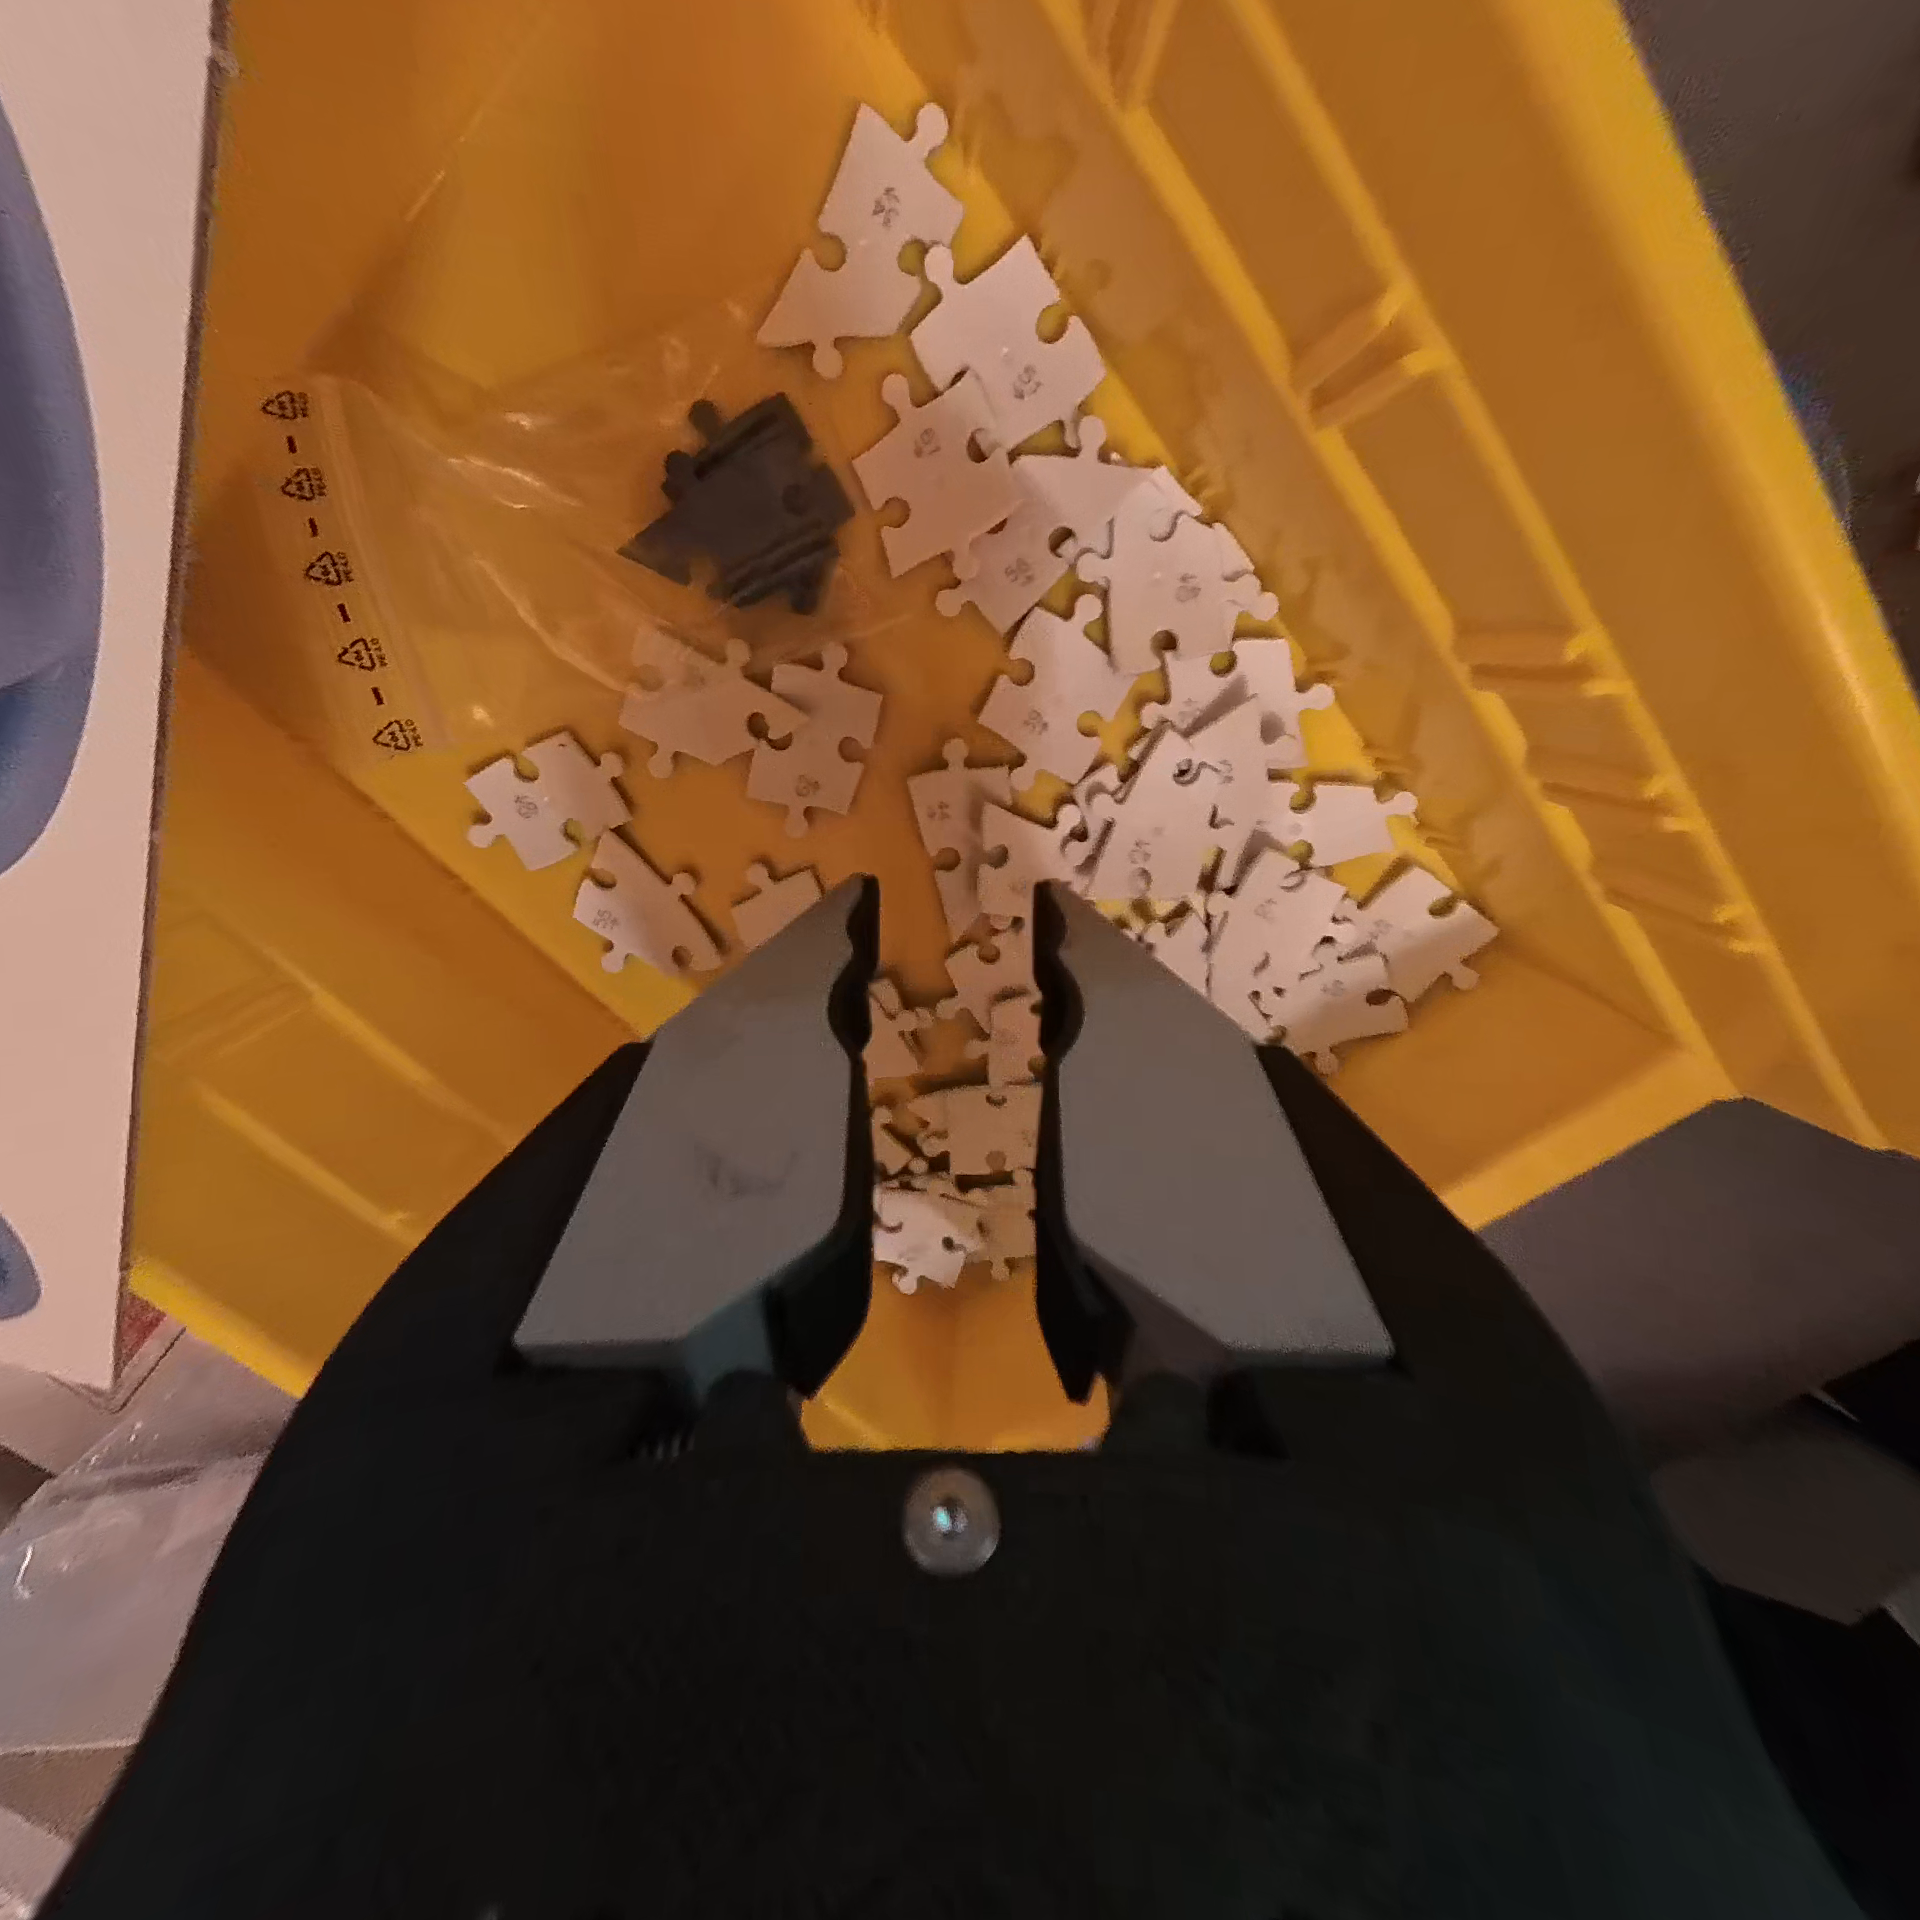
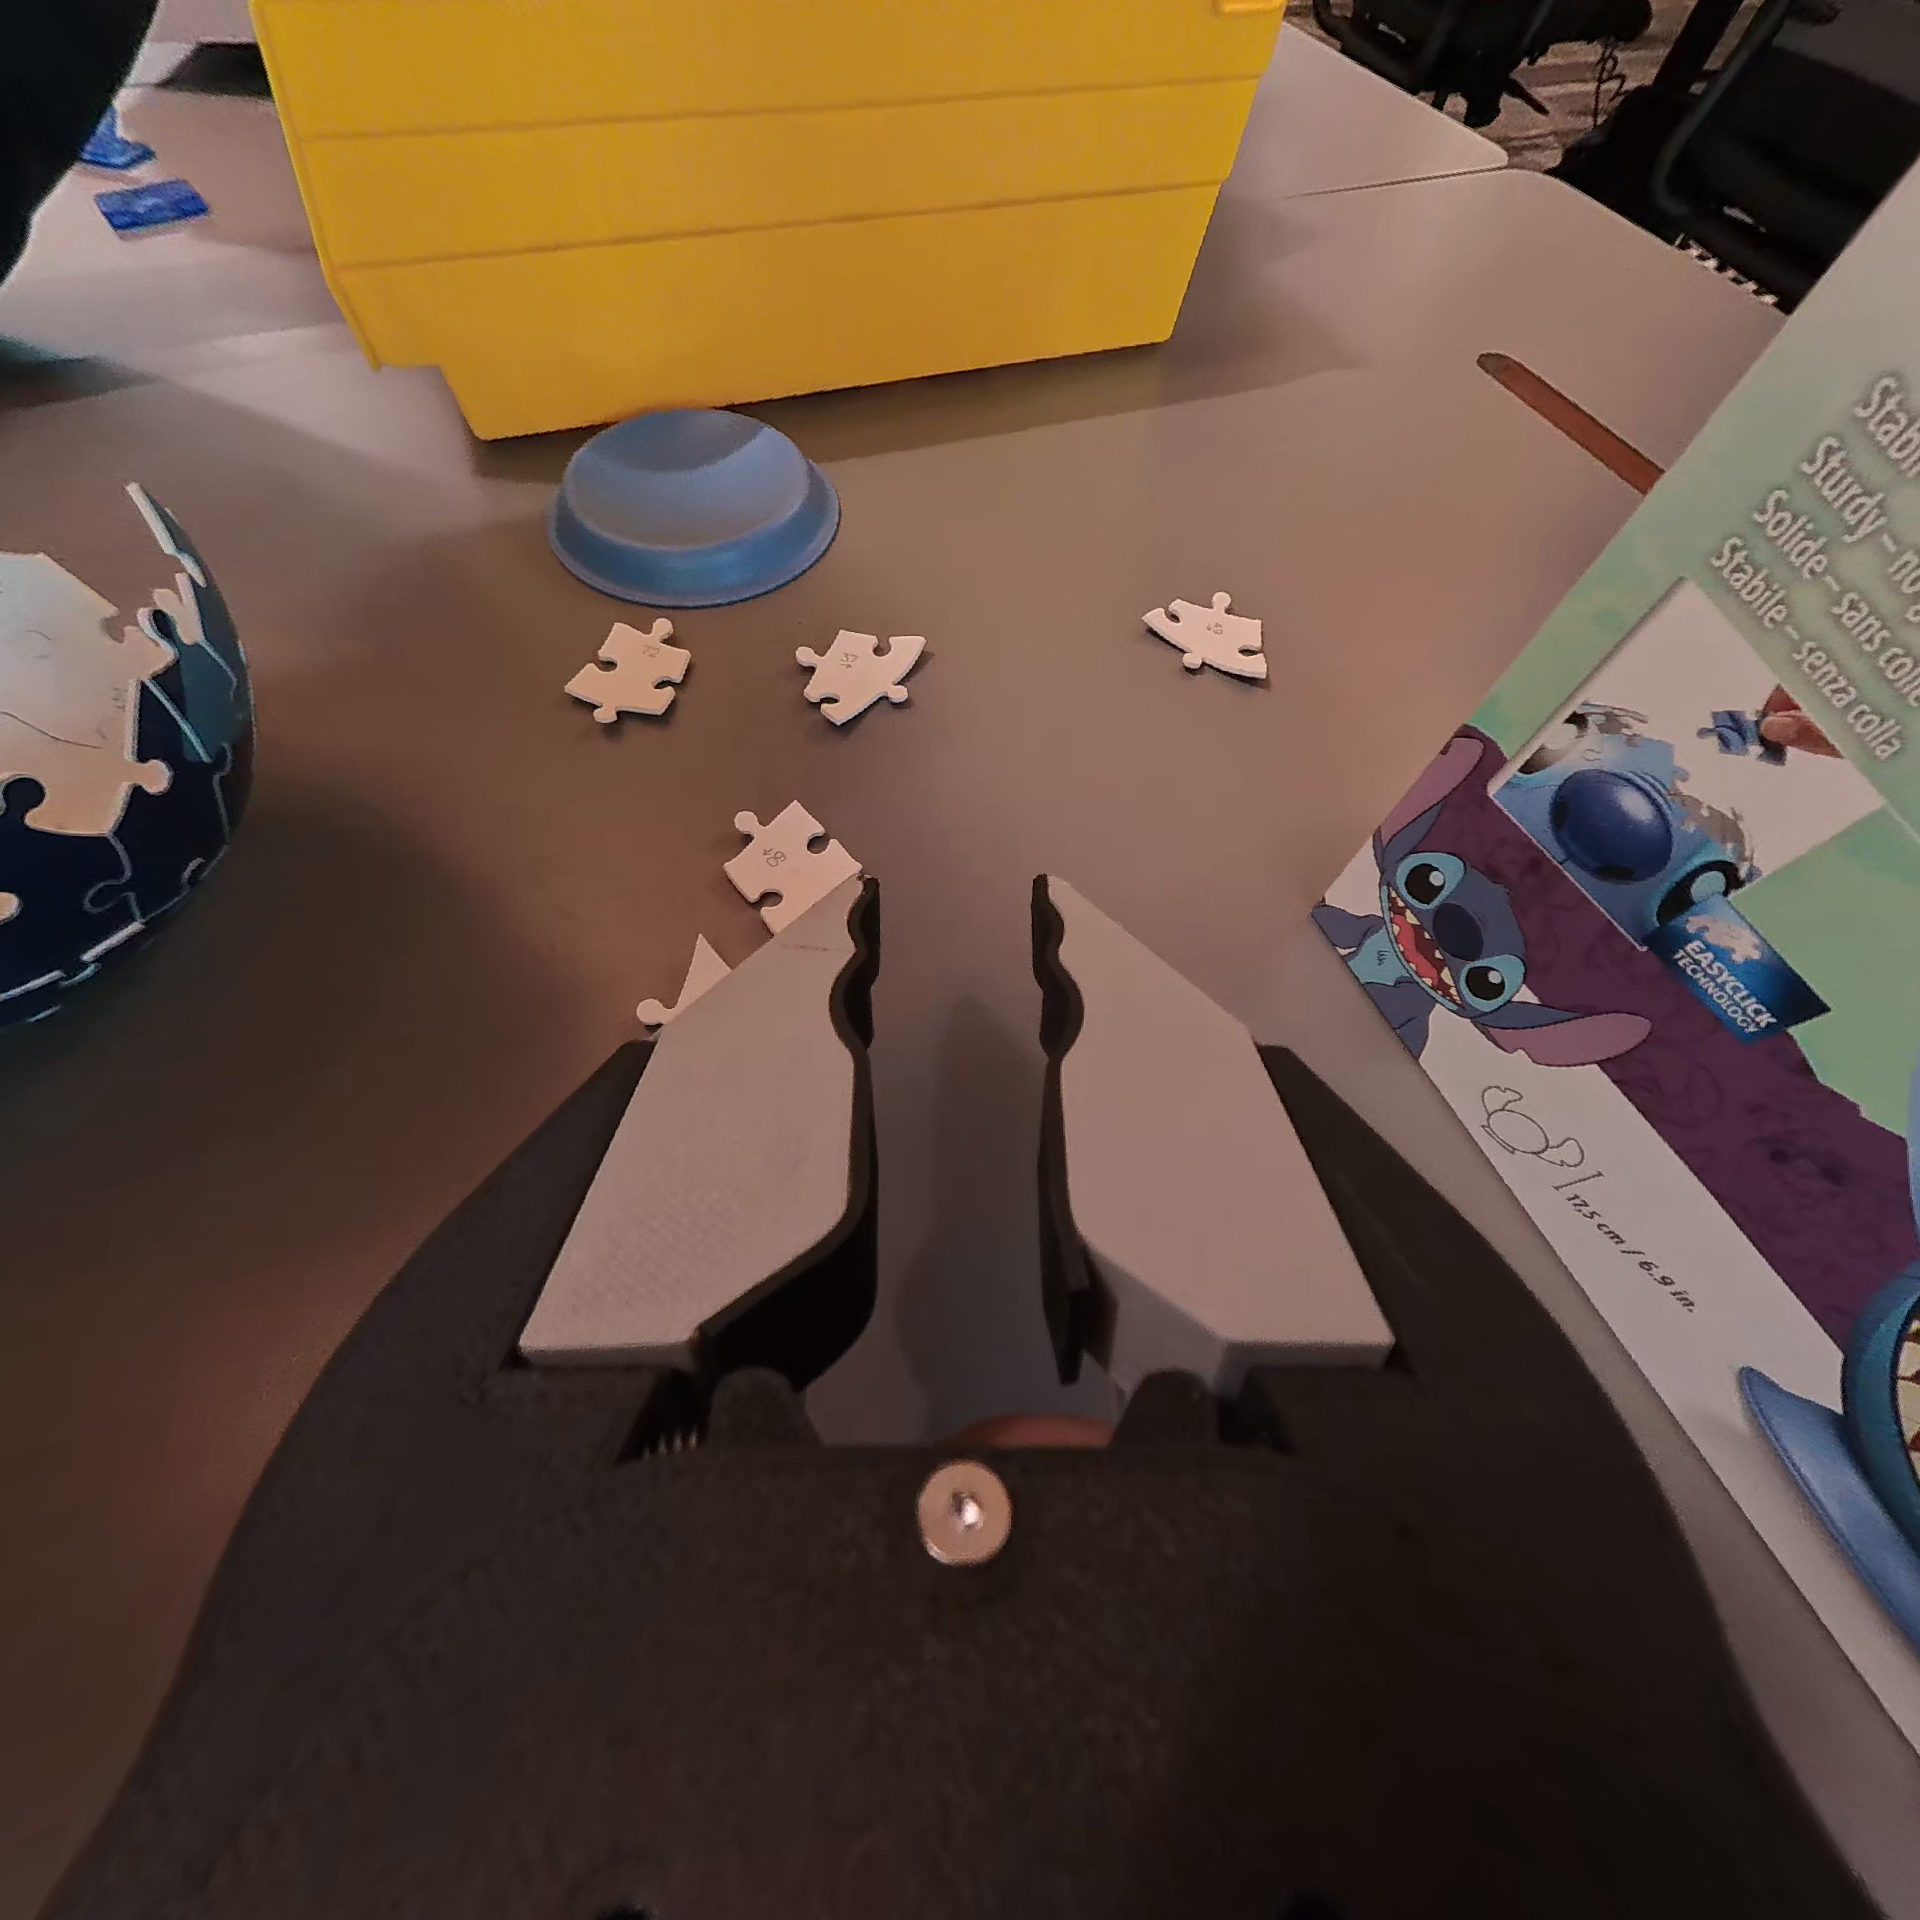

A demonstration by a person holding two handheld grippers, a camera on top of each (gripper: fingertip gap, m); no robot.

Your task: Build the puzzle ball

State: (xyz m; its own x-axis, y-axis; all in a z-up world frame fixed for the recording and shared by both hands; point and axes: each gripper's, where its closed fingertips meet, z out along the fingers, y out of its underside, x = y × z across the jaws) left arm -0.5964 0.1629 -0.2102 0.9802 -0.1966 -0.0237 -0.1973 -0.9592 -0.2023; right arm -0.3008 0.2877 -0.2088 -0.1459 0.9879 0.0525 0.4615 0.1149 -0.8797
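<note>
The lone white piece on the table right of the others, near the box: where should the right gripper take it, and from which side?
Judging from the right wrist view, that piece lies flat, clear of its neighbours. Come down from above with the open right gripper and pinch across its straighter edges, avoiding the knobs. It is thin, so lifting one edge first may be needed.

Five loose white puzzle pieces (image 2: 629, 672) counted on the table (image 2: 1039, 790), one blue stand (image 2: 694, 506), one yellow bin (image 2: 769, 197), one part-built puzzle ball (image 2: 114, 769), one printed box (image 2: 1662, 935), dozens of pieces heaped in the bin's corner.
</note>
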